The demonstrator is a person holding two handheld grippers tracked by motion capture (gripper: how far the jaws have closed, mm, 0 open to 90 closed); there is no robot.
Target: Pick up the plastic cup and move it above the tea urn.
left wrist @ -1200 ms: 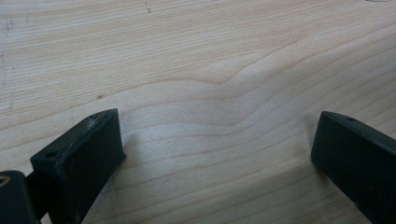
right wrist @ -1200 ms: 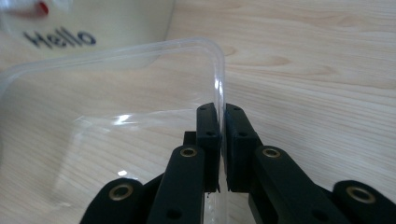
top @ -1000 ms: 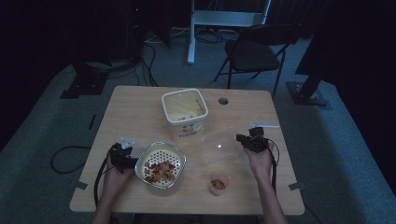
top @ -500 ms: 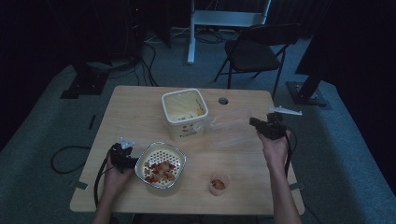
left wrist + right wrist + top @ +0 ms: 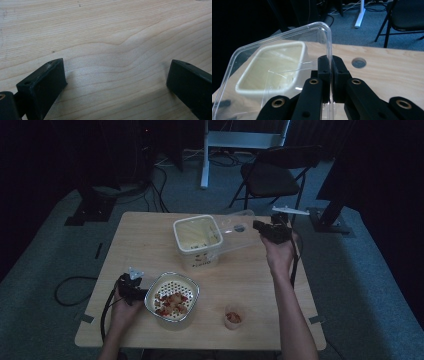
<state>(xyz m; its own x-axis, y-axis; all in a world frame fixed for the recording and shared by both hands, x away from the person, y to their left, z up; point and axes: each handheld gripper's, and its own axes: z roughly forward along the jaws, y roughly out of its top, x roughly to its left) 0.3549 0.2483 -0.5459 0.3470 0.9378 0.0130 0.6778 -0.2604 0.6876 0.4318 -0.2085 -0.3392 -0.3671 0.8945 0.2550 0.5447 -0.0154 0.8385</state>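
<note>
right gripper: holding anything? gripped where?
Yes. The right gripper is shut on the clear plastic lid, pinching its rim at one edge, with the lid held up beside the cream tub.

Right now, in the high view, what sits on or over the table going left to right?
Left claw → perforated bowl of food pieces → cream tub → small cup → right claw, shut on the clear lid.

I count one cream tub point(image 5: 196, 239), one clear lid point(image 5: 279, 75), one perforated bowl point(image 5: 172, 296), one small cup point(image 5: 233, 316), two grippers, one folding chair point(image 5: 277, 172).
</note>
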